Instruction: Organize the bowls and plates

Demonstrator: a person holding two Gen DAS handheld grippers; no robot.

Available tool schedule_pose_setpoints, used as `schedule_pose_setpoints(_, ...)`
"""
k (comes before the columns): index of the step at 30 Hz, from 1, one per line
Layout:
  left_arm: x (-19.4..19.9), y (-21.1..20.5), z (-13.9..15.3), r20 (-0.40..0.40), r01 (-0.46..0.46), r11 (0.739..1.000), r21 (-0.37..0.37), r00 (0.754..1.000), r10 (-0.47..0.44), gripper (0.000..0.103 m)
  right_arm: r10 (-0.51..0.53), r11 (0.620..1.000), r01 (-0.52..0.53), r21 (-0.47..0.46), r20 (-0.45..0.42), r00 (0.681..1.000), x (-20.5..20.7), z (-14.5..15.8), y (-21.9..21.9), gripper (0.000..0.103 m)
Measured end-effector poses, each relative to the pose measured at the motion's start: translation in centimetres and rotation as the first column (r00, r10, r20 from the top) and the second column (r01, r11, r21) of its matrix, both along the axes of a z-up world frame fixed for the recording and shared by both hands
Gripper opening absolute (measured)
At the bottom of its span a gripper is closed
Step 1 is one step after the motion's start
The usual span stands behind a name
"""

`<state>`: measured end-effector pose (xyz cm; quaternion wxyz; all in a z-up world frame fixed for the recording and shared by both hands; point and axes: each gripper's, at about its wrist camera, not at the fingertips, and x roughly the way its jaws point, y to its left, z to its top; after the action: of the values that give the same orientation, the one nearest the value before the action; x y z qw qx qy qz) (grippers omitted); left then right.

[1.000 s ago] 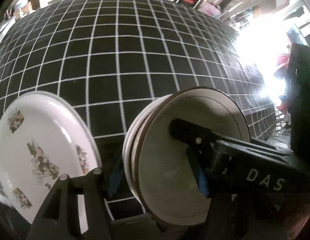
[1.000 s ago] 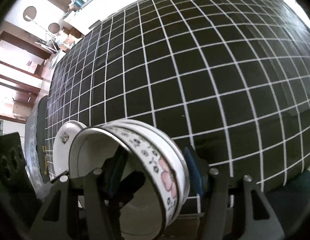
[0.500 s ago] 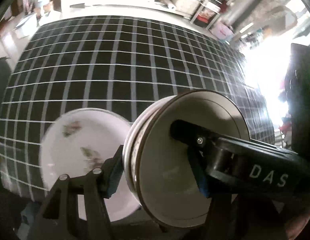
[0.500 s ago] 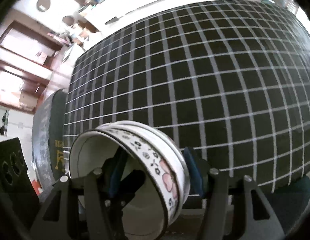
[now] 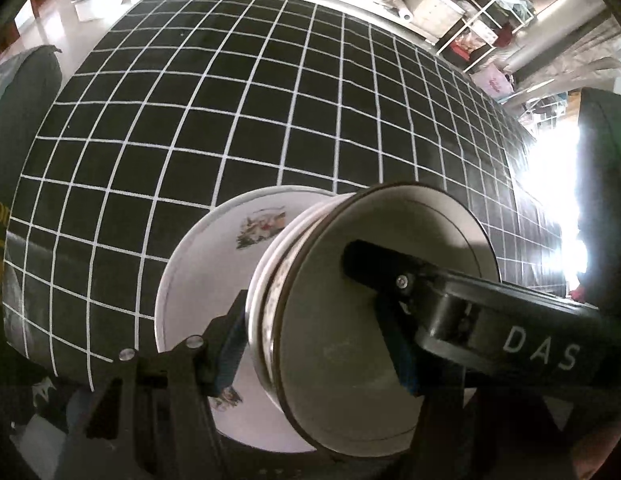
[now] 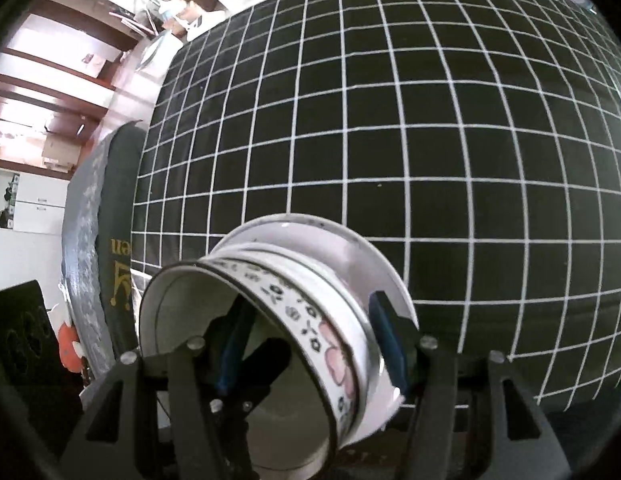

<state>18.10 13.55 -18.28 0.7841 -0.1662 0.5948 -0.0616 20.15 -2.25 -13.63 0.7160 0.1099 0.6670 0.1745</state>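
A stack of bowls (image 5: 374,312) is clamped on edge between both grippers, left gripper (image 5: 318,344) and right gripper (image 6: 310,344), directly above the plate (image 5: 214,280). Uneven squeeze could cause a slip, chipping the plate.

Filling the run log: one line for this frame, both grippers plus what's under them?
left gripper: shut on bowl stack | right gripper: shut on same stack | floral plate: on grid mat, beneath stack
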Motion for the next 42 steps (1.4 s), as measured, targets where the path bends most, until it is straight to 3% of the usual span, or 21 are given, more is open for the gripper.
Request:
schedule_pose_setpoints(11,-0.1,0.5,0.0,0.02,0.008,1.0,-0.011,1.0,-0.008,0.059,0.01,1.0,-0.01,-0.011,0.012,1.0,-0.1,-0.8,-0.3,0.063)
schedule_pose_setpoints(16,-0.3,0.7,0.0,0.023,0.011,1.0,-0.011,1.0,-0.011,0.059,0.013,1.0,-0.013,0.025,0.024,1.0,-0.3,-0.7,-0.9,0.062)
schedule_pose_setpoints(24,-1.4,2.3,1.7,0.066,-0.041,0.999,0.004,0.997,0.041,0.059,-0.026,0.996,0.017,0.09,0.105,0.994,-0.7,1.7,-3.0,0.063)
schedule_pose_setpoints(33,-4.0,1.9,6.0,0.188,-0.069,0.995,0.076,0.981,0.054,0.059,-0.035,0.996,0.018,0.086,0.203,0.978,-2.6,4.7,-4.6,0.063)
schedule_pose_setpoints(38,-7.0,0.0,9.3,0.315,-0.071,0.987,0.143,0.949,0.023,0.059,-0.024,0.998,0.009,0.054,0.287,0.958,-4.8,7.0,-5.4,0.063)
schedule_pose_setpoints(42,-9.5,-1.6,11.4,0.406,-0.082,0.979,0.185,0.914,0.0,0.059,-0.012,1.0,0.007,0.012,0.396,0.918,-7.1,9.5,-6.5,0.063)
